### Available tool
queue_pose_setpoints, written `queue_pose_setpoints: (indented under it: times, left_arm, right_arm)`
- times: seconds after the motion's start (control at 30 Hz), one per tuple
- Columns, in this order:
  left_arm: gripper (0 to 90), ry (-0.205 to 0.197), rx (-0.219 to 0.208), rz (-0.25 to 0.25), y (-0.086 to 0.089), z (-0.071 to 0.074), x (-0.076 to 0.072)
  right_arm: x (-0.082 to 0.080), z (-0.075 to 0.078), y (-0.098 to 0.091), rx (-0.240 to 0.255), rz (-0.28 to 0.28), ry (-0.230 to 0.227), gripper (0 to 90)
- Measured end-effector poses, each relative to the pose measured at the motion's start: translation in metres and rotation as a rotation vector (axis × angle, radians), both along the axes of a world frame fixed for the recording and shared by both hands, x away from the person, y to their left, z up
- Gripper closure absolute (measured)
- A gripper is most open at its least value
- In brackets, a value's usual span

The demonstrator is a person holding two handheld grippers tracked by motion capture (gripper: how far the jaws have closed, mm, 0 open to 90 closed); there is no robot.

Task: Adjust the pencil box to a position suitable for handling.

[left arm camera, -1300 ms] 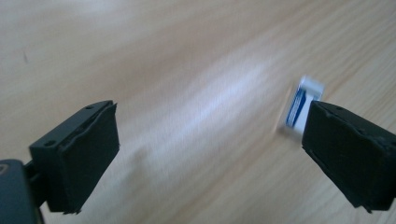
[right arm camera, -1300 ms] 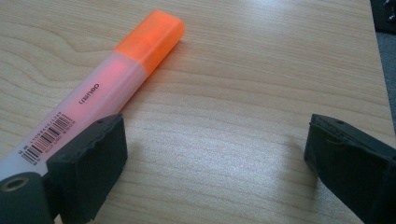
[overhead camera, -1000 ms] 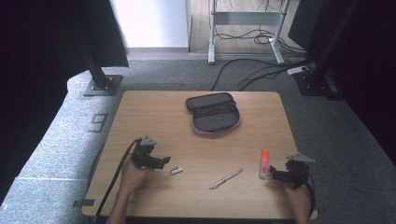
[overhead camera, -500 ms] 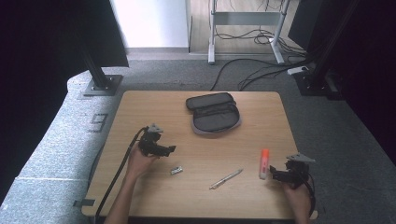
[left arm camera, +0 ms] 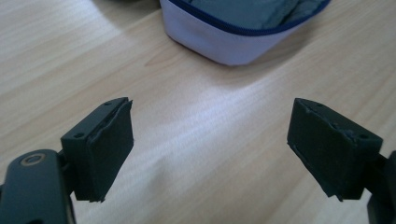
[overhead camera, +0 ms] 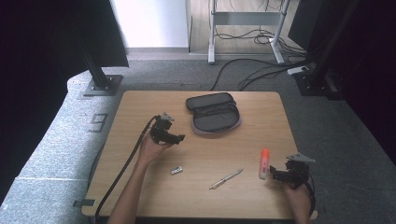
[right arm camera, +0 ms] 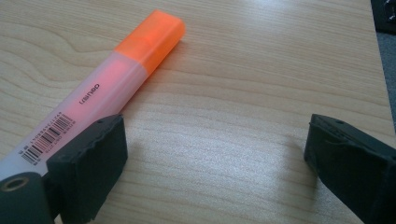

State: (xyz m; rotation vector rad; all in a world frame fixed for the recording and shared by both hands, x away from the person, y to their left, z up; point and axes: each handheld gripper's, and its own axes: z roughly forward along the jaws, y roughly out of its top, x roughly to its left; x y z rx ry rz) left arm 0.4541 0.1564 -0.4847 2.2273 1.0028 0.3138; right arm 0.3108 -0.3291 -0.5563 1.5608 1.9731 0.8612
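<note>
Left gripper [overhead camera: 173, 138]: black body, grey three-cornered plate on top at its 12 o'clock edge, thick black cable trailing toward 7 o'clock off the table edge. Left gripper view: two black blocky jaws, each faced with a rough-edged dark pad [left arm camera: 114, 144]; small screw holes on the jaw tops; brass-ringed hole on the body at 8 o'clock

Right gripper [overhead camera: 273, 174]: same black build, grey plate at 1 o'clock, thin black cable looping at 4 o'clock. Right gripper view: same pads, same brass-ringed hole at 8 o'clock

Forearms bare, no sleeves in frame
</note>
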Motion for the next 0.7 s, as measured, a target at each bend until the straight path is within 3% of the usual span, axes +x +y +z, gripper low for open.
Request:
queue_pose_setpoints:
  times: [0.33, 0.7]
  left_arm:
    - [16.4, -0.010, 0.030, -0.006, -0.020, 0.005, 0.023]
    - [16.3, -0.004, 0.030, 0.003, -0.038, 0.005, 0.046]
  right_arm:
    - [0.000, 0.000, 0.000, -0.002, 0.002, -0.002, 5.8]
    - [0.000, 0.000, 0.000, -0.002, 0.002, -0.003, 5.8]
